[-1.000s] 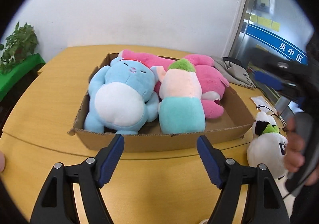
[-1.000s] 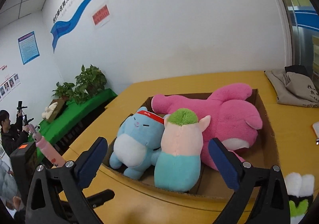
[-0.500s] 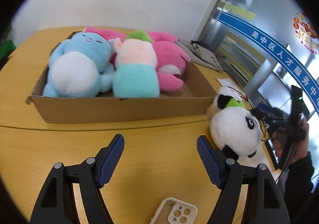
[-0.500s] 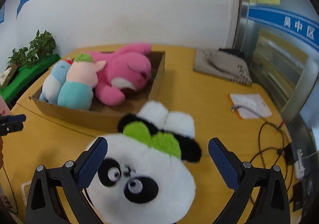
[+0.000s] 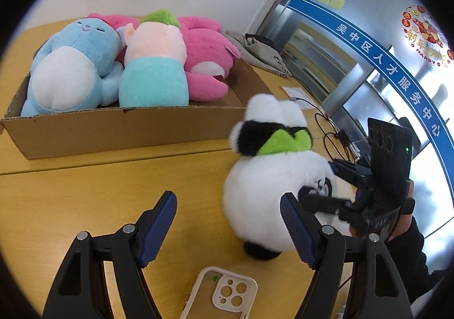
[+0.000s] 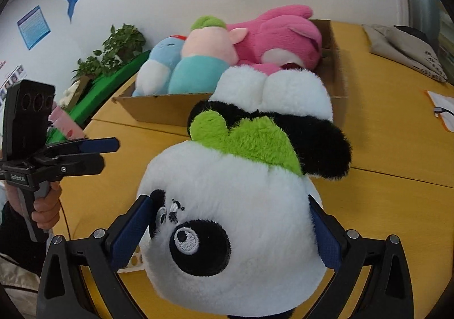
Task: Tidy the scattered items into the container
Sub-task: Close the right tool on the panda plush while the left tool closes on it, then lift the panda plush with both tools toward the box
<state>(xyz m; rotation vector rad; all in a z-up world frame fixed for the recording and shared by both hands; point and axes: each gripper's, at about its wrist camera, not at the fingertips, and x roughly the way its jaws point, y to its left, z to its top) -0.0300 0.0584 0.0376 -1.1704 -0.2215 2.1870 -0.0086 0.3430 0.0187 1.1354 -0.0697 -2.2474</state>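
Note:
A white panda plush [image 5: 266, 191] with black ears and a green tuft lies on the yellow table, right of the cardboard box [image 5: 113, 128]. The box holds a blue plush [image 5: 68, 69], a teal-and-pink plush [image 5: 154, 72] and a pink plush [image 5: 204, 55]. My right gripper [image 6: 229, 236] is open with its two pads on either side of the panda's head [image 6: 235, 222], close to the fur. It also shows in the left wrist view [image 5: 326, 185], at the panda's far side. My left gripper [image 5: 227, 222] is open and empty above the table, left of the panda.
A phone case [image 5: 227, 293] lies on the table under my left gripper. A grey bag [image 6: 408, 49], a paper [image 6: 442, 109] and black cables [image 5: 332, 131] lie right of the box. Green plants [image 6: 113, 49] stand behind the table's left edge.
My right gripper has moved forward so its open pads now flank the panda's head. My left gripper has moved nearer to the panda and the box.

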